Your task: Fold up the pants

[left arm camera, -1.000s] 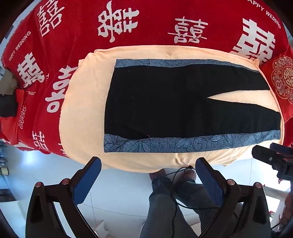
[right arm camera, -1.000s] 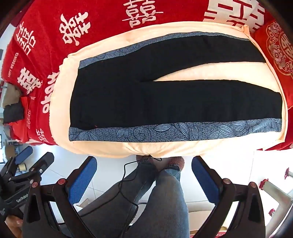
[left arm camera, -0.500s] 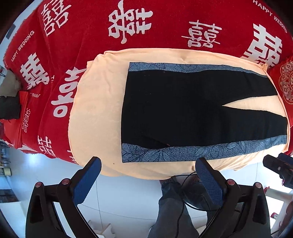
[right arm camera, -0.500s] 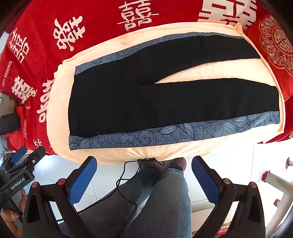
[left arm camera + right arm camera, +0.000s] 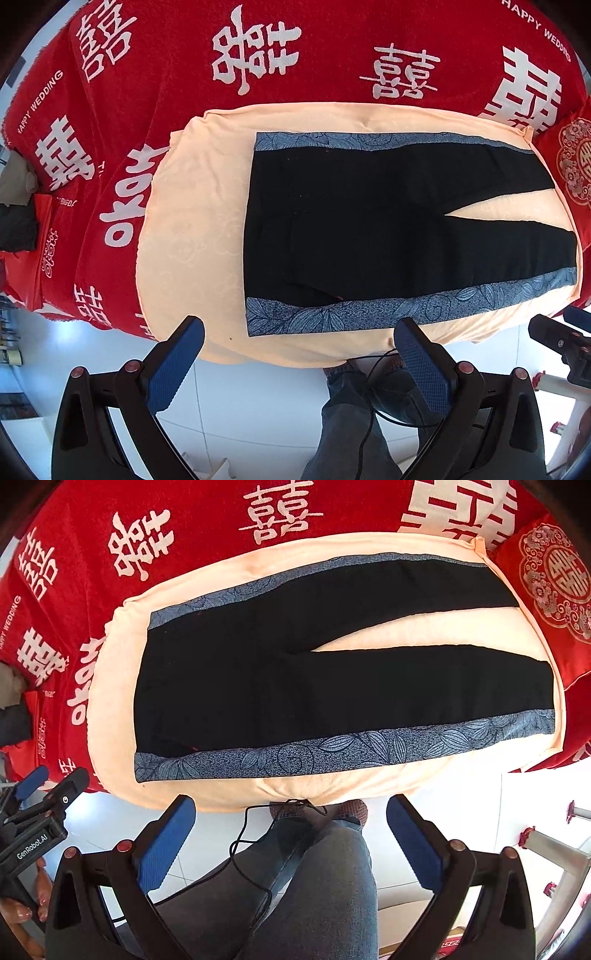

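Bright, even daylight, sharp focus, glare on the pale floor (image 5: 258,413), heavy fisheye bending with dark corners.

The left gripper (image 5: 295,363) sat at the bottom of its frame, jaws spread wide, nothing between the blue pads (image 5: 177,365). The right gripper (image 5: 290,843) likewise filled the lower edge, jaws wide apart and empty. The person's legs (image 5: 295,886) stood at the bottom centre.

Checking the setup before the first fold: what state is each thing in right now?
pants: unfolded, flat, legs spread apart.
cream cloth: spread under the pants.
red blanket: spread beneath the cream cloth.
left gripper: open, holding nothing.
right gripper: open, holding nothing.
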The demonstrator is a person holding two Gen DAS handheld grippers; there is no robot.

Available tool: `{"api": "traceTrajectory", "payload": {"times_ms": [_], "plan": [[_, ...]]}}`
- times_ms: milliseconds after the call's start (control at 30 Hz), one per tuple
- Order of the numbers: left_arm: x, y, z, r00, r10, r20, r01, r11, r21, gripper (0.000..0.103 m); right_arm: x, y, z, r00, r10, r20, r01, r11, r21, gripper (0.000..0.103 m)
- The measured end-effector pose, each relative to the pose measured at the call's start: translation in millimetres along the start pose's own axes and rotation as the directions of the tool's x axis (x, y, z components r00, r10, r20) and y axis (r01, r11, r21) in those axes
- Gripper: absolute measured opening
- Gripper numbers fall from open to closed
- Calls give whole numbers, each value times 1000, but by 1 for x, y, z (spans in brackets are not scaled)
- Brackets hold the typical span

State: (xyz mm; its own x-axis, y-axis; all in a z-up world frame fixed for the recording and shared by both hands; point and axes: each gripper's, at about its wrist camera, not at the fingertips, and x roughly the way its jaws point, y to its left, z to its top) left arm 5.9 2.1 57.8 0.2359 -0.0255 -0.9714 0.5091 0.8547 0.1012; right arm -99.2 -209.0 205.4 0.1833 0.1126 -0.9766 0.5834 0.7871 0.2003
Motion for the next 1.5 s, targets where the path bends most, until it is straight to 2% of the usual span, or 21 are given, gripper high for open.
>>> {"api": "traceTrajectory", "payload": {"times_ms": [767, 1500], "plan": [[-3, -5, 5, 1000, 2, 22, -2, 999, 38, 103, -3, 1, -1, 1000, -13, 14, 13, 1000, 15, 103], [12, -7, 8, 999, -30, -17, 30, 999, 23, 103, 4, -3, 5, 1000, -13, -7, 13, 1000, 21, 103]]}}
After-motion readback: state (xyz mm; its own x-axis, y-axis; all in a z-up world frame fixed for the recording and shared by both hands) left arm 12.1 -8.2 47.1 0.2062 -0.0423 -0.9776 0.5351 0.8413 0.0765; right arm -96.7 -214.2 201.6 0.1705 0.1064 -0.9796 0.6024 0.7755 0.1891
